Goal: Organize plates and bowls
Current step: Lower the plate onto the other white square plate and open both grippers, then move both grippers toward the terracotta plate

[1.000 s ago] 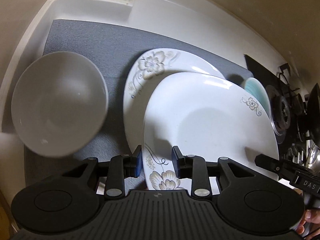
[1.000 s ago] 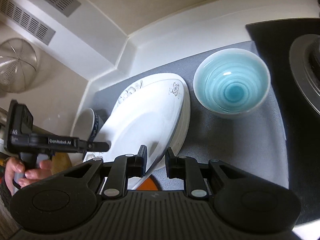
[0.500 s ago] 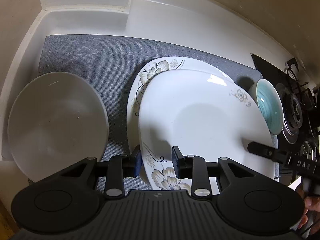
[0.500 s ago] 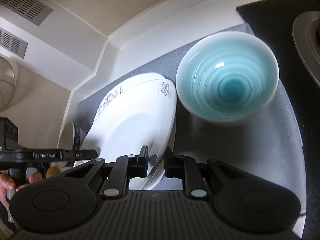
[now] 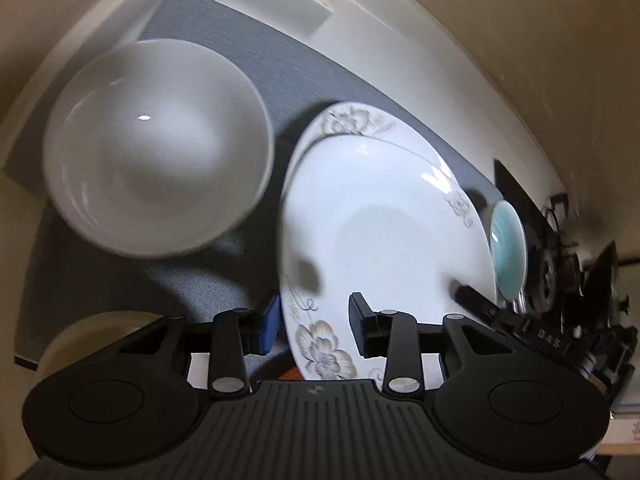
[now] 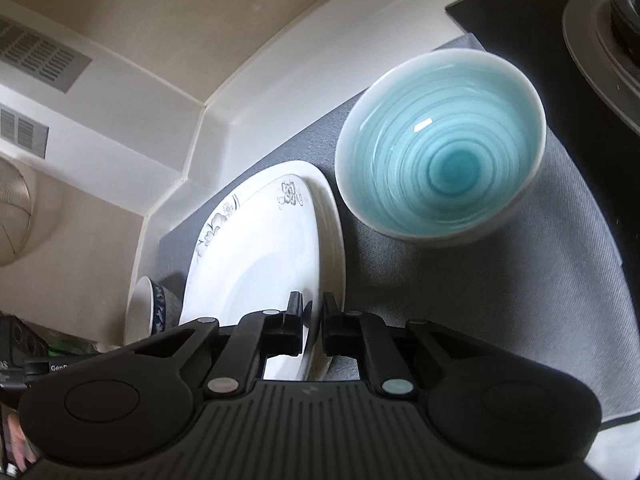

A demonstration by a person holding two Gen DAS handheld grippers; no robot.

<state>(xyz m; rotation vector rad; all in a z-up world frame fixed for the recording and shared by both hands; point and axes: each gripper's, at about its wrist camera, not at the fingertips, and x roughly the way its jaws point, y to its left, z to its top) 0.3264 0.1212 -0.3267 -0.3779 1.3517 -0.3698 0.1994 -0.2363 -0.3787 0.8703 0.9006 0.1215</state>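
Right gripper pinched tight on the rim of the white porcelain plate with grey flower prints; left gripper with jaws opening, same rim loose between them.

Lies lower and squarer than a second ago on the matching flowered plate underneath, mid-frame on the grey woven mat, only a crescent of the lower one showing; stacking judged nearly done, with full release next. Flanked by the glossy white ceramic bowl, upper left of the left view, and the turquoise ring-glazed bowl, upper right of the right view, near but apart. Readable: "DAS", upside down, on the right gripper's body at lower right of the left view; "Gen", then cut off, at the lower left edge of the right view.
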